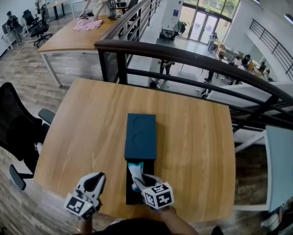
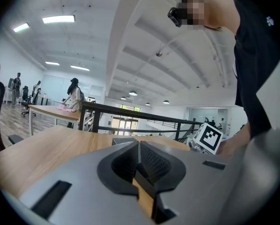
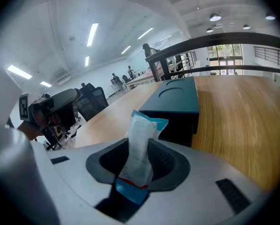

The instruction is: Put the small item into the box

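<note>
currently the right gripper point(image 1: 138, 179) has its jaws clamped on a small packet point(image 3: 141, 142), white with blue ends, which stands up between them. from the head view the packet sits over the open dark near end of the teal box point(image 1: 140, 133) on the wooden table point(image 1: 83, 131). the left gripper point(image 2: 137, 159) has its jaws pressed together, empty, just left of the box.

Empty left hand-held gripper point(image 2: 138, 148), jaws together
</note>
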`<state>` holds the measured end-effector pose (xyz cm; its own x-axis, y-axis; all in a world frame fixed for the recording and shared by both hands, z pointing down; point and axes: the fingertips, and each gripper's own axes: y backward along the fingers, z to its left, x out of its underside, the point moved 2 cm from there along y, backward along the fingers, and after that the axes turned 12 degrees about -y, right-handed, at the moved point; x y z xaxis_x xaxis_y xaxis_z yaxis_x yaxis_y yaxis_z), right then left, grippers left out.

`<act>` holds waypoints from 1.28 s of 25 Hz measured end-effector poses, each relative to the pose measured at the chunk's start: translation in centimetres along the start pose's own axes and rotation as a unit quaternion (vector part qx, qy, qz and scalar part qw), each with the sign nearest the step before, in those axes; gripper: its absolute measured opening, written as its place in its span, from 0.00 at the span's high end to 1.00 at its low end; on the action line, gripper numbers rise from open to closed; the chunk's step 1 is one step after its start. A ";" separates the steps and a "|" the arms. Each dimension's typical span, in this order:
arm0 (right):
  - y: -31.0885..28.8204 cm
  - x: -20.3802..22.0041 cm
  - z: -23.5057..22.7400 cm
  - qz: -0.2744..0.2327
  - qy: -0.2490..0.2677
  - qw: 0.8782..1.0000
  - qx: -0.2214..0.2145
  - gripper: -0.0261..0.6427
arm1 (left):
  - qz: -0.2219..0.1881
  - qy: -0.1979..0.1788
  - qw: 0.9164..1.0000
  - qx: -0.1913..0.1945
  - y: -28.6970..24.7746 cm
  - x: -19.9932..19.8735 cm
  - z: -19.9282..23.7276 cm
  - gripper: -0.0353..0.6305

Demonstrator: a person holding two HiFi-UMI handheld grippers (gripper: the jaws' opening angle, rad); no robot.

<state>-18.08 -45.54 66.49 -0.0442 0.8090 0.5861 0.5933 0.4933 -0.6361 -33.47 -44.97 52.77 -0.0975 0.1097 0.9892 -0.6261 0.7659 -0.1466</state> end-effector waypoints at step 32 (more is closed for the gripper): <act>-0.6 0.4 -0.2 0.012 0.019 0.997 0.068 0.75 | -0.005 -0.020 0.999 -0.026 3.5 -0.2 -0.2 0.91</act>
<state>-18.24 -45.57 67.18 0.0014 0.8097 0.5868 0.4793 0.5144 -0.7111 -35.44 -42.20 52.09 -0.1234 0.0765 0.9894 -0.5862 0.7989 -0.1349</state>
